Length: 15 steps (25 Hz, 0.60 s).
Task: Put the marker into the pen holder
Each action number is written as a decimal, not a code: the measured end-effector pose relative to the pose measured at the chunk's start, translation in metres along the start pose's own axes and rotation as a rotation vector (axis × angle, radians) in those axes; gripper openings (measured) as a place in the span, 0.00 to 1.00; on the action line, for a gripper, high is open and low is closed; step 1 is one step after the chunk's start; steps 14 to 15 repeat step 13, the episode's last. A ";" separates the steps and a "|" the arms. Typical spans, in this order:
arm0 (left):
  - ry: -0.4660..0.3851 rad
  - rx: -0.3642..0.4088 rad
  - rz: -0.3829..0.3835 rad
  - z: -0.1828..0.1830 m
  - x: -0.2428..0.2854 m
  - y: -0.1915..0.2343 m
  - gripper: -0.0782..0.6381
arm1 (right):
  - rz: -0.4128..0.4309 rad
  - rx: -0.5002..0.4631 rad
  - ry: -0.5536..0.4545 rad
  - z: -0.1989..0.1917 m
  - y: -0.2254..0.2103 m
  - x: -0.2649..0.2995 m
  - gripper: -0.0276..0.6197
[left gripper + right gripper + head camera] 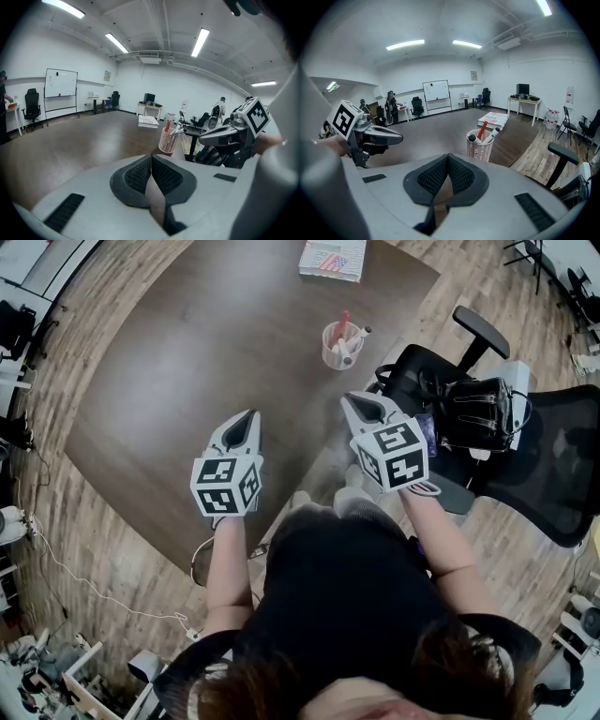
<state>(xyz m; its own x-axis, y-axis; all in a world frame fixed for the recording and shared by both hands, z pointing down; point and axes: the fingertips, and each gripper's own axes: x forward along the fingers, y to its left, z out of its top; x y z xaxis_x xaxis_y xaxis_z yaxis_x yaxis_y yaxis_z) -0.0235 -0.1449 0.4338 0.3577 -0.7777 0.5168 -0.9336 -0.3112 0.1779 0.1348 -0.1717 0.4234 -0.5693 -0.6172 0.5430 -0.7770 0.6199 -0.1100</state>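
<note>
A white mesh pen holder (340,346) stands near the right edge of the brown table (187,381). A red marker (342,324) and white markers (356,337) stick out of it. The same pen holder (480,145) shows ahead in the right gripper view, and the pen holder (167,139) sits to the right in the left gripper view. My left gripper (247,417) is shut and empty over the table's near part. My right gripper (357,401) is shut and empty, just short of the holder at the table's right edge.
A flat box with red print (333,259) lies at the table's far edge. A black office chair (553,474) with a black bag (478,413) stands right of the table. Another chair (480,334) is behind it. Wooden floor surrounds the table.
</note>
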 end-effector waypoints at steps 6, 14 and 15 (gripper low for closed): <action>-0.002 -0.001 -0.012 0.001 -0.005 0.000 0.15 | -0.006 0.004 -0.009 0.002 0.008 -0.003 0.07; -0.003 -0.006 -0.015 -0.004 -0.013 0.001 0.15 | -0.014 0.001 -0.021 0.003 0.012 -0.006 0.07; -0.003 -0.006 -0.015 -0.004 -0.013 0.001 0.15 | -0.014 0.001 -0.021 0.003 0.012 -0.006 0.07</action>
